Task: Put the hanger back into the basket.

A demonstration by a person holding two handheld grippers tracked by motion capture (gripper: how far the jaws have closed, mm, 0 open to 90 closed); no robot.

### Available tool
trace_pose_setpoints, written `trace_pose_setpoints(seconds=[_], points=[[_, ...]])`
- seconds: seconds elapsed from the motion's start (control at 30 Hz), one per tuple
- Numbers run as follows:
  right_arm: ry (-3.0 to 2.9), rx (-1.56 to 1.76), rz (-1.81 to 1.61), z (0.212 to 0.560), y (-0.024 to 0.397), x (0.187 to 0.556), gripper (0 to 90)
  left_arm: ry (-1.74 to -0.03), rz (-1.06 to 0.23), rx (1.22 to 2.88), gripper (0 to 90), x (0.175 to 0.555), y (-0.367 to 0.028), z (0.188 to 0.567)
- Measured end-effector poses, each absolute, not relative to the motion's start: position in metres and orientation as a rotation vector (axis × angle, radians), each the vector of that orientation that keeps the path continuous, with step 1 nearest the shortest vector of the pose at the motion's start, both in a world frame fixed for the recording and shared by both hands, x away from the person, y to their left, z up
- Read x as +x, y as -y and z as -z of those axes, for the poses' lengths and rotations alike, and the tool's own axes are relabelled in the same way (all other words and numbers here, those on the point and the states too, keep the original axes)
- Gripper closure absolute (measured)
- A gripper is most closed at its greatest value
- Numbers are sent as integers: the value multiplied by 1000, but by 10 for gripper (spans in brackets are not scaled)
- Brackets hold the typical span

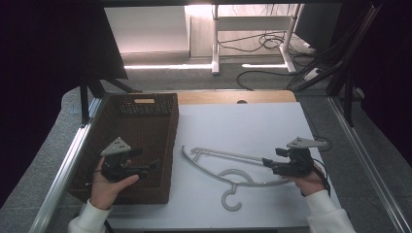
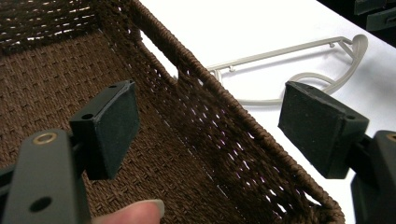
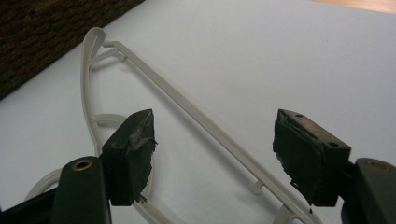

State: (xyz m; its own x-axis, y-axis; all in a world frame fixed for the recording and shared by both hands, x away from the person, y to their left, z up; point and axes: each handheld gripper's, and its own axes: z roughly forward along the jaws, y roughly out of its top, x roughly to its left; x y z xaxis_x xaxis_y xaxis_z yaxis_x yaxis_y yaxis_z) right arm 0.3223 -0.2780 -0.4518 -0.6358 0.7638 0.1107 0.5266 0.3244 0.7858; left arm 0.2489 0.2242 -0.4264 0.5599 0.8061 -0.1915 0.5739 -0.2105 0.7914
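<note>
The hanger [image 1: 228, 171] is lying flat on the white table [image 1: 252, 126], its hook [image 1: 231, 200] pointing toward the person and its straight bar running out ahead of the right gripper [image 1: 268, 164]. That gripper is sitting low at the hanger's near end with its jaws spread wide; in the right gripper view the bar [image 3: 196, 116] is passing between the two pads without touching either, and the hanger's curved far end [image 3: 91, 39] is showing well ahead, close to the basket [image 3: 42, 32]. The right hand [image 1: 308, 182] is gripping the tool from behind.

The left gripper [image 1: 154, 166] is hovering over the brown wicker basket [image 1: 141, 126], held by the left hand [image 1: 109, 184]. Its jaws are also standing wide apart, straddling the basket's wall [image 2: 219, 107]: one pad [image 2: 114, 126] is hanging inside over the woven floor, the other [image 2: 317, 126] outside over the table, neither touching the wall. Beyond the outer pad the hanger [image 2: 280, 51] is lying on the table, just past the basket.
</note>
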Motion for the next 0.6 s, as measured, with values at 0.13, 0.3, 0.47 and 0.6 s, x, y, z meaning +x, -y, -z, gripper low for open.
trace_pose_setpoints(seconds=[0.13, 0.3, 0.47, 0.6], points=[[-2309, 1174, -1214, 452, 280, 326, 296, -1125, -331, 1911, 203, 249, -223, 429], [-2317, 1190, -1212, 451, 279, 325, 300, -1119, -332, 1916, 202, 249, -220, 430], [-2320, 1193, -1163, 446, 278, 323, 306, -1110, -330, 1918, 201, 248, -221, 430], [-2319, 1208, -1128, 443, 278, 321, 321, -1105, -331, 1908, 201, 247, -222, 428]])
